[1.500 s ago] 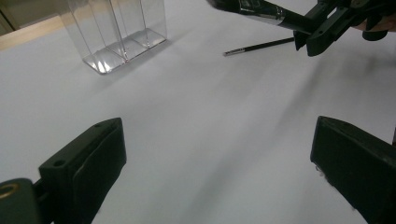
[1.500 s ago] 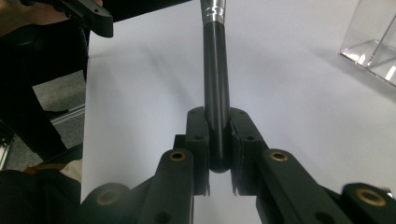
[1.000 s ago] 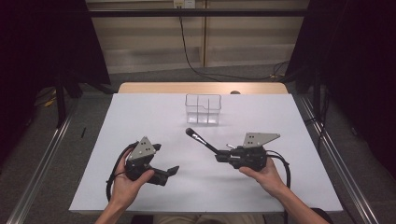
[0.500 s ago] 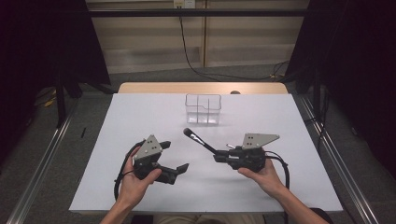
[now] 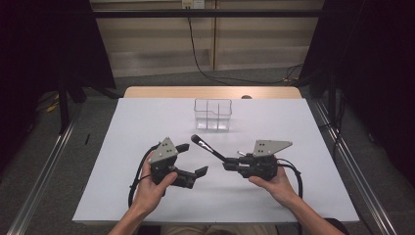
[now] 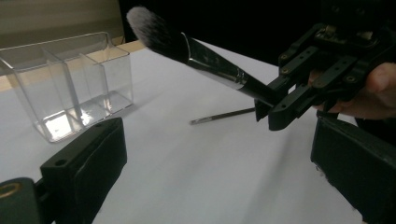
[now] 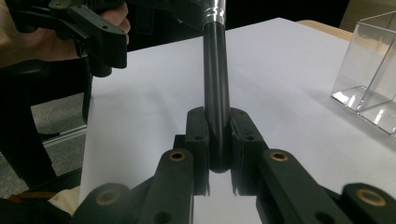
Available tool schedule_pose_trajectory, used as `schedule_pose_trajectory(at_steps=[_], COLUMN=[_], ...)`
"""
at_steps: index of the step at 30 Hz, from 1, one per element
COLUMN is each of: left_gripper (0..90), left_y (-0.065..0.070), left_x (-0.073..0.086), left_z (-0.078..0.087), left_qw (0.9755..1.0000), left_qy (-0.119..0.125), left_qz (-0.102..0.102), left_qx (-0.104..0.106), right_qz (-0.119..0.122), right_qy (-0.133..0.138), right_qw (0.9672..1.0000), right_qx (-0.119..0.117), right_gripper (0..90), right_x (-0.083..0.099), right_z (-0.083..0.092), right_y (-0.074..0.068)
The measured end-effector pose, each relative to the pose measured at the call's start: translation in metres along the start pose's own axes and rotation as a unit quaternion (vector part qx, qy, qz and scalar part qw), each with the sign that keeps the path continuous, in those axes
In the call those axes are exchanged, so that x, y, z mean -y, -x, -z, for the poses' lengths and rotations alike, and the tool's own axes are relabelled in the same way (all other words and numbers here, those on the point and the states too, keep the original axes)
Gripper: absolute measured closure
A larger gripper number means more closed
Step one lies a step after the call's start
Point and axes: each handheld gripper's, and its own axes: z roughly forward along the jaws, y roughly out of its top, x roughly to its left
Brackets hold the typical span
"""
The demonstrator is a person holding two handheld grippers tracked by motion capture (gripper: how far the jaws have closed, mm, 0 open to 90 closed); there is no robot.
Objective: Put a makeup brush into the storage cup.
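I am gripping the brush (image 5: 209, 148) by its handle end in my right gripper (image 5: 229, 165), bristles pointing to ten o'clock toward the box (image 5: 212, 114) at twelve o'clock, while my left gripper (image 5: 193, 161) is gaping empty, ready to help.

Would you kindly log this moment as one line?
right tongs: shut on black makeup brush | left tongs: open, empty | clear plastic divided organiser: empty

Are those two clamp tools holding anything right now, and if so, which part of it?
The right gripper is shut on a makeup brush, gripping the end of its black handle, bristles up in the air. The left gripper stands open, holding nothing.
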Motion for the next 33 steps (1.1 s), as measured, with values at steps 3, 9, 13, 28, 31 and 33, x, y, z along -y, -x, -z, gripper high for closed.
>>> schedule_pose_trajectory(at_steps=[3,9,13,28,31,33], left_gripper=[4.1,4.2,5.3,24.5,31.3,40.4], left_y=[0.001,0.003,0.003,0.006,0.004,0.003], left_x=[-0.003,-0.004,-0.006,-0.012,-0.013,-0.013], left_z=[-0.005,-0.019,-0.024,-0.034,-0.033,-0.033], left_qw=[0.9999,0.9998,0.9997,0.9997,0.9995,0.9993], left_qy=[-0.005,-0.007,0.0,0.024,0.03,0.03], left_qz=[-0.01,-0.016,-0.009,-0.003,0.009,0.019], left_qx=[0.001,-0.002,0.022,0.003,0.007,0.009], right_qz=[0.0,0.001,0.002,-0.002,-0.001,0.0], right_qy=[0.002,0.007,0.007,0.011,0.011,0.011], right_qw=[1.0,1.0,1.0,0.9999,0.9999,0.9999], right_qx=[0.002,0.004,0.003,0.01,0.009,0.01], right_gripper=[80.2,80.2,80.2,80.2,80.2,80.2], right_x=[0.0,-0.001,-0.001,0.0,0.0,0.0], right_z=[0.0,0.001,0.0,0.001,0.0,0.0], right_y=[0.0,0.0,0.0,0.001,0.001,0.0])
